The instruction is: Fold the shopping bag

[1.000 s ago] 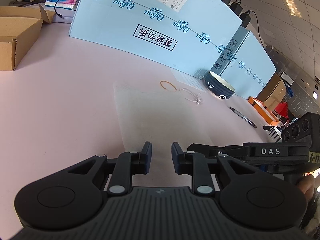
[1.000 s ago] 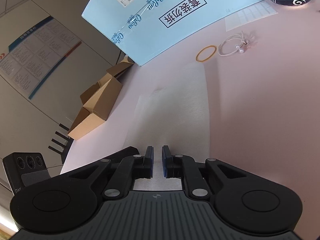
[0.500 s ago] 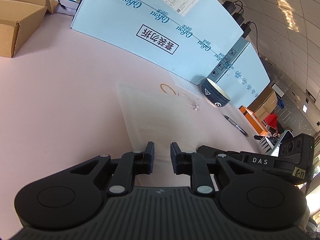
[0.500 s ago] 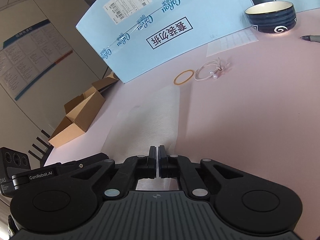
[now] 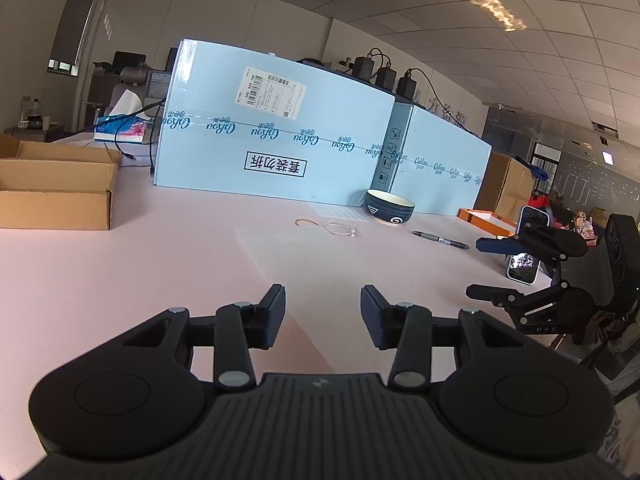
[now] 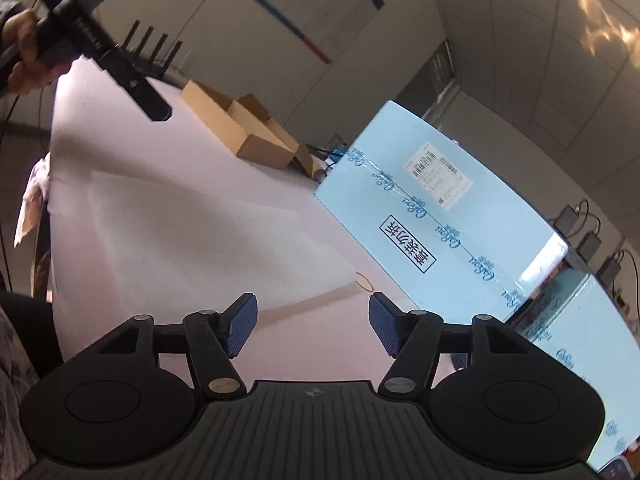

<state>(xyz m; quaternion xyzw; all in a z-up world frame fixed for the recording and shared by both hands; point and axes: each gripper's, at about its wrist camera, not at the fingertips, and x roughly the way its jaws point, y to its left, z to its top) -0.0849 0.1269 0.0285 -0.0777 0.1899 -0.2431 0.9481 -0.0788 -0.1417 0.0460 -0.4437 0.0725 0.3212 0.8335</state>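
Both claws are opening, and nothing is seen between the jaws of either: the left claw (image 5: 323, 316) and the right claw (image 6: 312, 326) are now held apart, whereas half a second ago they were nearly closed low over the bag (image 5: 288, 258). The bag is left lying flat on the bench (image 5: 120, 280), on the near side of the bowl (image 5: 390, 207), with the rubber band (image 5: 306, 222) just beyond its far edge. Both claws are seen lifted back from it, and the right one is rolled. A fold is judged just released; from these views it cannot be told whether another crease is needed.
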